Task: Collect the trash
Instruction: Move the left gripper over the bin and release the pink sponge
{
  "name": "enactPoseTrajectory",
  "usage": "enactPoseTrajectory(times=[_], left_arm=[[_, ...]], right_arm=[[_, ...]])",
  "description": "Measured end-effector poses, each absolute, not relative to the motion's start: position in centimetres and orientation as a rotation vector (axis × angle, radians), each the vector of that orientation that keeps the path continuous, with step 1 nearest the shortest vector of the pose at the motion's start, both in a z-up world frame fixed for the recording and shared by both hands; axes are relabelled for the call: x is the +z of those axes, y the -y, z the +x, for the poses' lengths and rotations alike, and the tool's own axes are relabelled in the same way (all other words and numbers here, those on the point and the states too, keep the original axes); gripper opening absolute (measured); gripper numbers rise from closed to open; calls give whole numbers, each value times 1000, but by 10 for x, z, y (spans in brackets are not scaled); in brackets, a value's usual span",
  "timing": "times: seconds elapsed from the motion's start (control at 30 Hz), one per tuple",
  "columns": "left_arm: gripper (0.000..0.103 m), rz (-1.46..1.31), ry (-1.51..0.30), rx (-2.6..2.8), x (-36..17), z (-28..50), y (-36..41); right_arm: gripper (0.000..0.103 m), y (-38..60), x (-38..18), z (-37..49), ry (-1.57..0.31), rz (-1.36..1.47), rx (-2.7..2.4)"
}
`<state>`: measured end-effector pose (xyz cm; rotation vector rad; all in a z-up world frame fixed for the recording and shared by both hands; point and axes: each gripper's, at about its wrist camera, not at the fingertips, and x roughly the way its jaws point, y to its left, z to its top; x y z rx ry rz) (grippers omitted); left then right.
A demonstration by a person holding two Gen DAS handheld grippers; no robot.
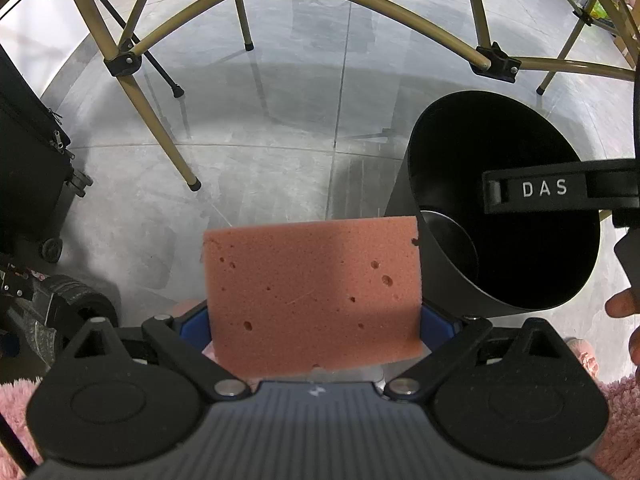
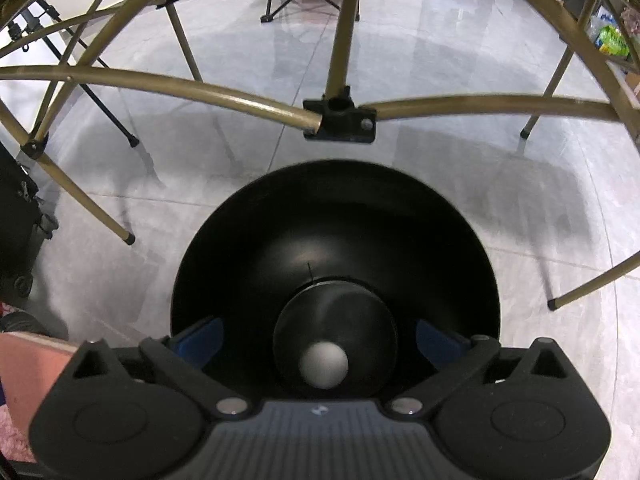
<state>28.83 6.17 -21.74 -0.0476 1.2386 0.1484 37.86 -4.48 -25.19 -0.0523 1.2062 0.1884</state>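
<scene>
Standing upright in left gripper (image 1: 316,328) jaws: pink sponge (image 1: 312,292), long axis crosswise.

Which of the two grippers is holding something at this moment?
The left gripper: its jaws clamp the pink sponge. The right gripper is open above the black bin, holding nothing.

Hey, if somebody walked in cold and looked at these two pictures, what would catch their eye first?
Probably the pink sponge, clamped between the left gripper fingers and filling the lower middle of the left wrist view. Next, the black bin on the grey floor: the right gripper hangs open directly over its mouth, with a small white ball blurred inside it. Gold table legs arch behind.
</scene>
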Motion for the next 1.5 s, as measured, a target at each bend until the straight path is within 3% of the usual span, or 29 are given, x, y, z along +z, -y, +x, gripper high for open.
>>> enactPoseTrajectory(times=[0.8, 1.5], left_arm=[[100, -28, -1193, 136, -207, 285, -50], [100, 41, -1136, 65, -193, 285, 0]], right_arm=[[103, 53, -235, 366, -1172, -61, 186], [103, 125, -202, 334, -1063, -8, 108]])
